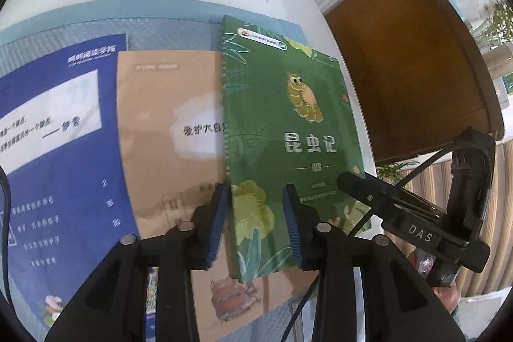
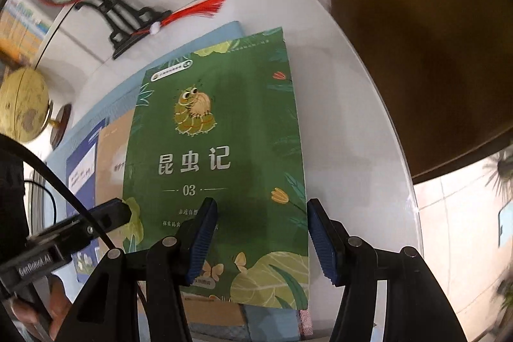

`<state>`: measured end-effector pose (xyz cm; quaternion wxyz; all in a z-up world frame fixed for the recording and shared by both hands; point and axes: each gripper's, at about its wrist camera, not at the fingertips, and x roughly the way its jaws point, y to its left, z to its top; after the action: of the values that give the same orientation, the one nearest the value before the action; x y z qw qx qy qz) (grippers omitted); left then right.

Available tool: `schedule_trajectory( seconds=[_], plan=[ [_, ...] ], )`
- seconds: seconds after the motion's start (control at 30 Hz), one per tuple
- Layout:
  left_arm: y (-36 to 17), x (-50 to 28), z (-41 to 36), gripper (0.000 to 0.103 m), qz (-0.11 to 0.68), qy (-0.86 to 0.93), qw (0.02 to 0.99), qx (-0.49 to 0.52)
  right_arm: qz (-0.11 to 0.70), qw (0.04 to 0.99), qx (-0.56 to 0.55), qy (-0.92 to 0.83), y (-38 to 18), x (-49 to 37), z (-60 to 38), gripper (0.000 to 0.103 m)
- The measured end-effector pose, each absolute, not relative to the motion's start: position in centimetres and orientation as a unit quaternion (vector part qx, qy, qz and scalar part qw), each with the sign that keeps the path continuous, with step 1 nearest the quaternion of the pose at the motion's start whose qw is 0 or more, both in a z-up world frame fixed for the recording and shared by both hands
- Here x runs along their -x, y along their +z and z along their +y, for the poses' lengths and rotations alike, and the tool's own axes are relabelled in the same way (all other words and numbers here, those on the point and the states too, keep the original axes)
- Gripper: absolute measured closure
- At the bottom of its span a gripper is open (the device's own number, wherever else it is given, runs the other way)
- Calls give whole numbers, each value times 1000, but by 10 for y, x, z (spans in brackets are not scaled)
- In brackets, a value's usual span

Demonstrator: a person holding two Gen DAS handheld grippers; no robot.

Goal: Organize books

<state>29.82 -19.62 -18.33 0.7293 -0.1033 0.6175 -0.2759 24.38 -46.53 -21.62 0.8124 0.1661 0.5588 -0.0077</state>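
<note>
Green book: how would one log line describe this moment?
green book atop tan book | left gripper: open above it | right gripper: open over its right edge

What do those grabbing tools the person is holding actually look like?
Each hand-held gripper, left and right, is black plastic with angular, cut-out arms, round silver pins at the joints and two ribbed blue pads. Thin black cables run alongside. One body reads "DAS", the other "GenRobot.AI".

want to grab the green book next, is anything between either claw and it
Nothing visible blocks it. The green book lies topmost, overlapping the tan book, with its cover bare. The left claw straddles its left edge and the right claw its right edge, both open directly above it.
</note>
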Motion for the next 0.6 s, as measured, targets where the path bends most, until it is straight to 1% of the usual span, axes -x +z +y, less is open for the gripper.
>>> schedule_trajectory(
  seconds=[0.13, 0.23, 0.37, 0.47, 0.6],
  plan=[
    [-178, -277, -175, 71, 615, -267, 737, 84, 553, 823, -132, 17, -203, -236, -440, 46],
    [-175, -257, -143, 71, 614, -249, 743, 95, 555, 822, -120, 49, -198, -226, -412, 46],
    [-169, -222, -85, 71, 612, -204, 756, 111, 569, 810, -106, 95, -208, -208, -366, 46],
    [-173, -193, -49, 71, 624, -178, 751, 120, 581, 800, -78, 127, -218, -186, -326, 46],
    [-184, -161, -24, 71, 636, -162, 743, 131, 587, 793, -27, 161, -221, -151, -289, 46]
  ],
)
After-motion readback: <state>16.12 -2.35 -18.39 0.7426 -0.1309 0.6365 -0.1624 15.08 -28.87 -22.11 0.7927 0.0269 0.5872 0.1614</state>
